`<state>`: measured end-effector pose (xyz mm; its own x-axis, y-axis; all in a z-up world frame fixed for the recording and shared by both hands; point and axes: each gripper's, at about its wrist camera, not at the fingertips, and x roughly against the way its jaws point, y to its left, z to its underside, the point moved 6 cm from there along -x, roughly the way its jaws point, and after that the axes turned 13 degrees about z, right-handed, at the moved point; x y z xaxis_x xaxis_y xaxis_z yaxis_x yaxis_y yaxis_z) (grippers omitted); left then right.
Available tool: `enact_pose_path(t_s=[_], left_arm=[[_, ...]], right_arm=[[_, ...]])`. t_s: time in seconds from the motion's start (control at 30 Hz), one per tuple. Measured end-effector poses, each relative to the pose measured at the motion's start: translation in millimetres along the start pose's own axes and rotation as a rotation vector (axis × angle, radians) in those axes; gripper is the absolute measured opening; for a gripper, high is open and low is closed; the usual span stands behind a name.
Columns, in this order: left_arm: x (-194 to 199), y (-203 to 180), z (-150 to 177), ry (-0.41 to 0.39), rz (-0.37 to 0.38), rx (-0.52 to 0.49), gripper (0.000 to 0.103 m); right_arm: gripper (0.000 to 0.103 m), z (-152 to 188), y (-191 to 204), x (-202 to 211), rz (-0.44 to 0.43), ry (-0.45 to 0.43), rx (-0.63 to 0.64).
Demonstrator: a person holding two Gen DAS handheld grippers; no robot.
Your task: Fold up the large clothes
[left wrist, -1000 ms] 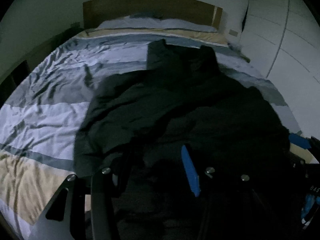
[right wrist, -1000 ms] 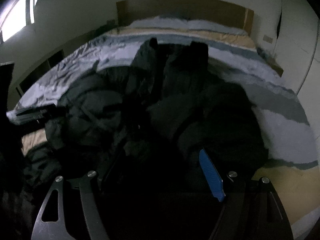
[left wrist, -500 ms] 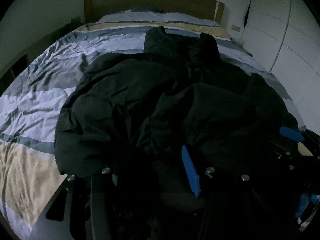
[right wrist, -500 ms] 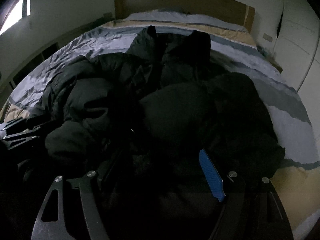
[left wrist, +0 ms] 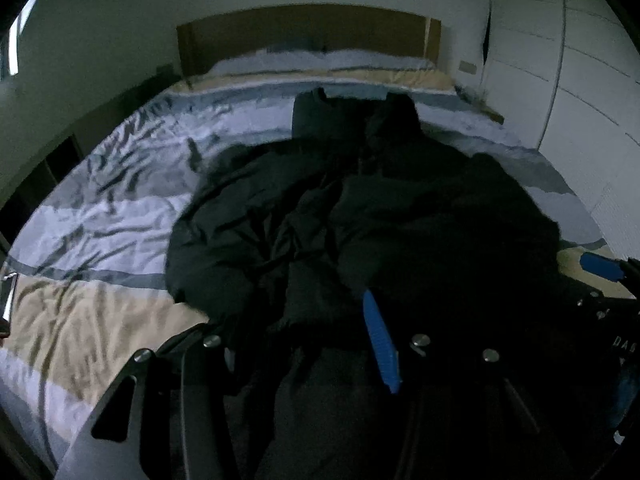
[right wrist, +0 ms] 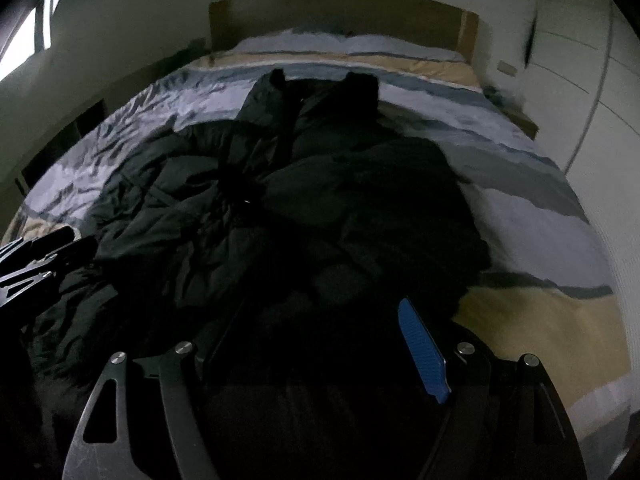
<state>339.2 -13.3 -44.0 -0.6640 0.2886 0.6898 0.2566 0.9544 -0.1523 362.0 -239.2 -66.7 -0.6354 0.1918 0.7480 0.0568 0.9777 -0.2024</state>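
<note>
left wrist view shows your left gripper point(left wrist: 304, 344) with its fingers around the near hem of the big black coat point(left wrist: 360, 208). your right gripper point(right wrist: 320, 344) grips it too, so the hem stays straight. the coat lies mid bed point(left wrist: 100, 208), collar far.

Dim bedroom. Bed point(left wrist: 104, 216) with striped blue, white, beige cover, wooden headboard point(left wrist: 308, 36) against pale wall. White wardrobe doors point(left wrist: 580, 80) on right. Bright window point(right wrist: 28, 48) upper left.
</note>
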Motion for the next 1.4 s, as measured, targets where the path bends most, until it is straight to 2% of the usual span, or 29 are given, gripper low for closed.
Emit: enact_pose_path(t_s=[0.27,0.43,0.53,0.73,0.97,1.17,1.3,1.4], left_arm=[[66.3,-28.7,10.8,-0.061,-0.024,-0.043,0.047],[99.7,-37.9,23.6,-0.071,-0.053,-0.062,0.048],[121.3,-43.9,32.1,-0.088,-0.065,-0.074,0.055],[158.4,-51.6,41.6,-0.13,-0.072,-0.094,0.056],[182.1,-45.3,41.7,-0.143,-0.076,-0.097,0.06],[193.3,-18.9,14.0,-0.129,-0.084,-0.078,0.064],[212.3,1.8,-32.0,-0.147,-0.123,-0.084,0.065],[226.9,18.9,-74.3,-0.155,-0.114,-0.057,0.067]], right_arm=[[0.075,19.5,-34.3,58.4,0.011,-0.046,-0.078],[0.075,37.5,-57.1,89.5,0.016,-0.068,-0.131],[0.076,47.8,-68.7,101.5,0.023,-0.073,-0.159],[0.076,67.8,-88.1,124.5,0.033,-0.082,-0.213],[0.076,80.8,-110.4,146.3,0.047,-0.101,-0.26],[0.081,74.6,-140.0,159.5,0.071,-0.128,-0.298],[0.083,58.8,-159.1,168.4,0.087,-0.152,-0.304],[0.084,35.2,-173.9,180.6,0.092,-0.19,-0.306]])
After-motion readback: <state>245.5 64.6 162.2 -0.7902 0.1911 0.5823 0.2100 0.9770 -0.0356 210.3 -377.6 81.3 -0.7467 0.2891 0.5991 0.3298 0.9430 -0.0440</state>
